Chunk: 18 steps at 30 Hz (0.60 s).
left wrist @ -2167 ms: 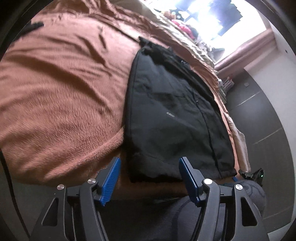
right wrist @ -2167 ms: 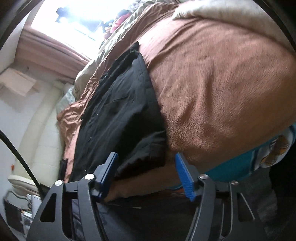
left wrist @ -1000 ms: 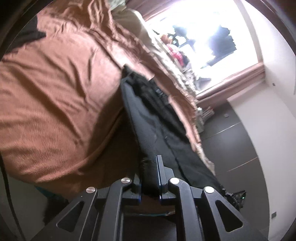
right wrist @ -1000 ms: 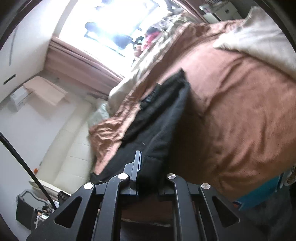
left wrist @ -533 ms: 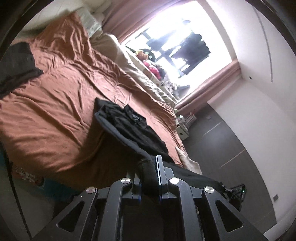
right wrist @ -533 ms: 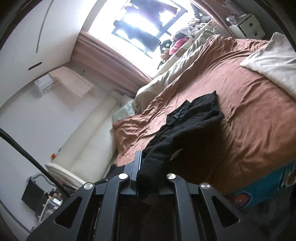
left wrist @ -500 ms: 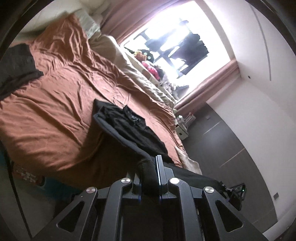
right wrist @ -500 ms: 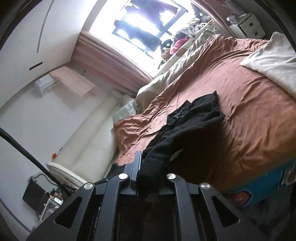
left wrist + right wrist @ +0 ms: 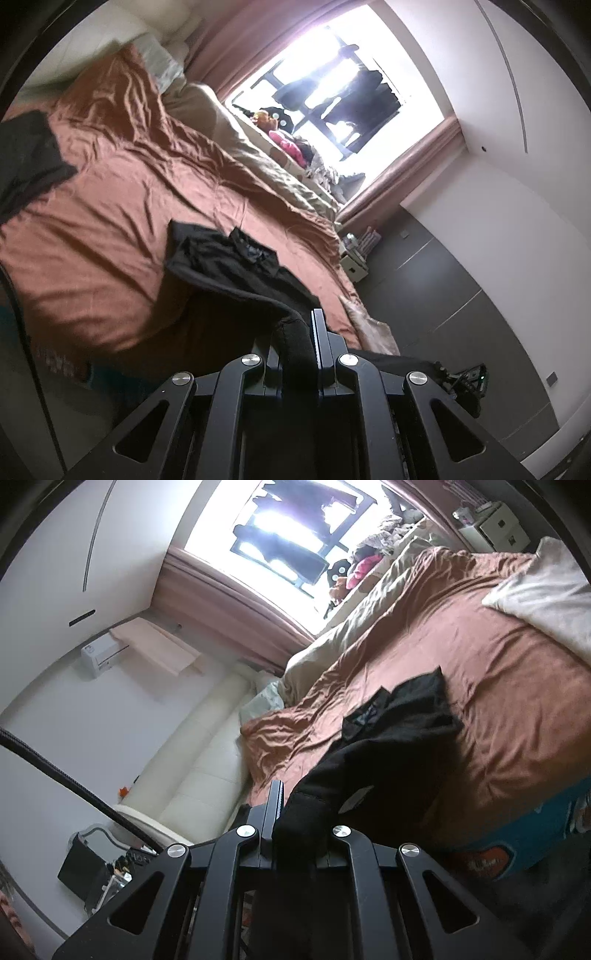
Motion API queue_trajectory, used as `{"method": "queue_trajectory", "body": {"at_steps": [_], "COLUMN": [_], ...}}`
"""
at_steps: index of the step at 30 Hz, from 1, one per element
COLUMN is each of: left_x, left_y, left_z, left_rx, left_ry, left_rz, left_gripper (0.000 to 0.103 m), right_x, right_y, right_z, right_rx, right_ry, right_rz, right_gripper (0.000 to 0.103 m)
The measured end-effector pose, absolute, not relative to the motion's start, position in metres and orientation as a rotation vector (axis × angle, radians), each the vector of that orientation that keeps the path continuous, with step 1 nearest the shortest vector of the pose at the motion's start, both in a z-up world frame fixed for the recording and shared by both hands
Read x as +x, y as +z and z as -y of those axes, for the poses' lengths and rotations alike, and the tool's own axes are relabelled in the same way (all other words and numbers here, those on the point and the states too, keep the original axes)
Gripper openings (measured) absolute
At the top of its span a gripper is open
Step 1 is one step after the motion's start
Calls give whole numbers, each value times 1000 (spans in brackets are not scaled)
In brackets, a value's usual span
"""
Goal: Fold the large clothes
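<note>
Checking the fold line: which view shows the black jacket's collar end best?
Left wrist: the jacket lies broad, collar facing the camera. Right wrist shows the same jacket narrower, collar side-on.

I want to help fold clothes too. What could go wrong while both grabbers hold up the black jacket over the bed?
The left gripper and right gripper each pinch only a small bunch of the black jacket, so the cloth might slip out. Its far end looks crumpled on the brown blanket, so the fold may land creased. The jacket might also drag the blanket into wrinkles.
</note>
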<state>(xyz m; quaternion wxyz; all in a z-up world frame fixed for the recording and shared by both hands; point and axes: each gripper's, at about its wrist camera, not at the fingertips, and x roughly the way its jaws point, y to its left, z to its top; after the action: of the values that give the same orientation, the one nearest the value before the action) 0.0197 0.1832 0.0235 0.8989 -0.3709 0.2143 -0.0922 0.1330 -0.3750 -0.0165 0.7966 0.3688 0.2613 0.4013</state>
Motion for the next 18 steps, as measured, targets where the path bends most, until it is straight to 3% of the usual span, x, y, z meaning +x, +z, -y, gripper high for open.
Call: {"method": "queue_trajectory", "body": {"at_steps": [11, 18], "left_x": [118, 191], "left_y": [88, 100], "left_z": [-206, -224], "left_rx": [-662, -622], "left_ry": [-190, -180], "left_rz": [-390, -419], "left_gripper": [13, 13], "right_x": [232, 313], "right_y": [31, 39], "right_z": [355, 324], "right_rx": [789, 754], "right_ry": [894, 865], "right_rz": [-490, -482], "right_gripper": [8, 8]}}
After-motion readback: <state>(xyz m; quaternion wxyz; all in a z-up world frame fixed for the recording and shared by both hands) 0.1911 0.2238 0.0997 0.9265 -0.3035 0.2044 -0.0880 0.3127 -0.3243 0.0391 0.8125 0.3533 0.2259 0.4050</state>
